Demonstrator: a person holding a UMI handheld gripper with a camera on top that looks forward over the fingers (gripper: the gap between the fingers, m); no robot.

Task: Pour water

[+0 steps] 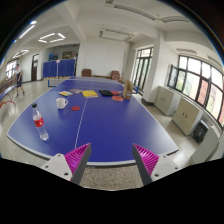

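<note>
The fingers are hanging wide apart, holding nothing, at the blue counter's near edge. A bottle is standing on the counter. A mug is sitting beyond the bottle.

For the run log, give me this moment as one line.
claw: open, empty, above table's near edge | bottle: upright on blue table, ahead-left | white cup: beyond bottle | pour: not started

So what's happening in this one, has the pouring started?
Not yet. The handheld gripper is open and empty, hanging back from the near edge of a blue table. A bottle with a red label stands upright near the table's left edge, and a white cup sits further back. Both are well beyond the fingers, untouched. Some flat items lie at the far end.
</note>
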